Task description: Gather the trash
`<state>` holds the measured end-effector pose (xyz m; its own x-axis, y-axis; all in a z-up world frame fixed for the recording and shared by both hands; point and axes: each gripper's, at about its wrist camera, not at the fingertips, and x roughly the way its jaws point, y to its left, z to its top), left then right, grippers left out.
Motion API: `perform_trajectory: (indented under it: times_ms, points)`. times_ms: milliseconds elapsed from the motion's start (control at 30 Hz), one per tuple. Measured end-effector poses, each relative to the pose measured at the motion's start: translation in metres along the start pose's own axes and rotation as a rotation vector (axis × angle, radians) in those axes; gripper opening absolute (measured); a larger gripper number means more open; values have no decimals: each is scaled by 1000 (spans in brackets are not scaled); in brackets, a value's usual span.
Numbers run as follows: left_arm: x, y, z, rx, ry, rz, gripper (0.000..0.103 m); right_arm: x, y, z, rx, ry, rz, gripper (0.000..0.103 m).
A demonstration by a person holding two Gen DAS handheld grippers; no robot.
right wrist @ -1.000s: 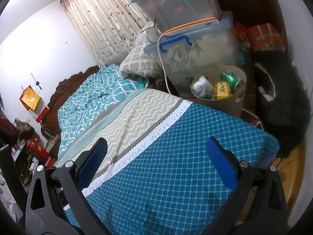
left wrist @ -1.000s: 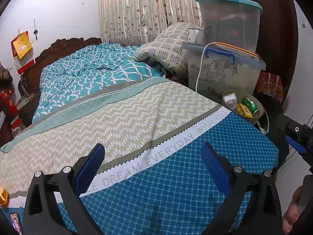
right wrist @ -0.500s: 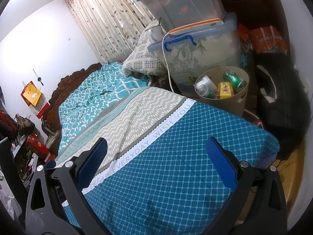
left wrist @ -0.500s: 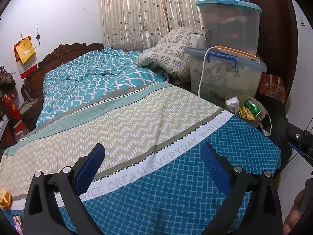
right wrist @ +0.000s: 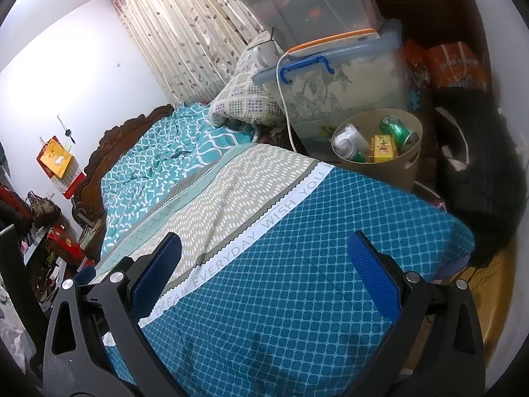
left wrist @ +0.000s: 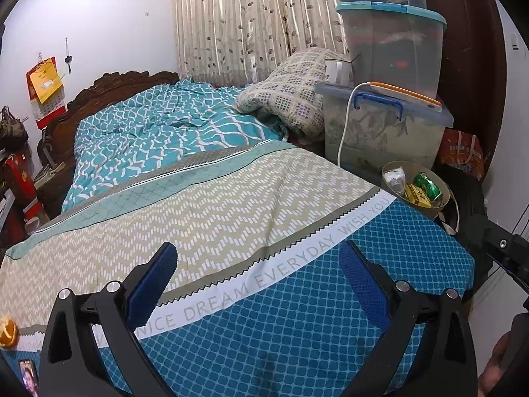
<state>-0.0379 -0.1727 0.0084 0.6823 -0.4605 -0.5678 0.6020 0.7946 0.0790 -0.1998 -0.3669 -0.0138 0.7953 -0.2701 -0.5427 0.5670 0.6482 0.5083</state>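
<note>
The left hand-held gripper (left wrist: 256, 276) and the right hand-held gripper (right wrist: 264, 264) both hang over the bed (left wrist: 211, 205), fingers wide apart, holding nothing. Beside the bed's far corner stands a bin (right wrist: 408, 165) with a green can (right wrist: 395, 130), a yellow box (right wrist: 383, 145) and a clear bottle (right wrist: 347, 139) inside.
</note>
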Motion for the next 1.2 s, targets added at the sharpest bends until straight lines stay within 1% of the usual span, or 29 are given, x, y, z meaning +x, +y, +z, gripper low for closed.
perform_trajectory:
  times_ms: [200, 433, 900, 1200]
  points:
    - [0, 1, -1, -8, 0, 7, 94, 0, -1, -1, 0, 1, -1, 100]
    - [3, 3, -2, -12, 11, -18, 94, -2, -3, -1, 9, -7, -2, 100]
    - [1, 5, -3, -13, 5, -30, 94, -2, -4, -1, 14, -7, -3, 100]
    - [0, 2, -2, -3, -3, -12, 94, -1, -5, 0, 17, -7, -3, 100]
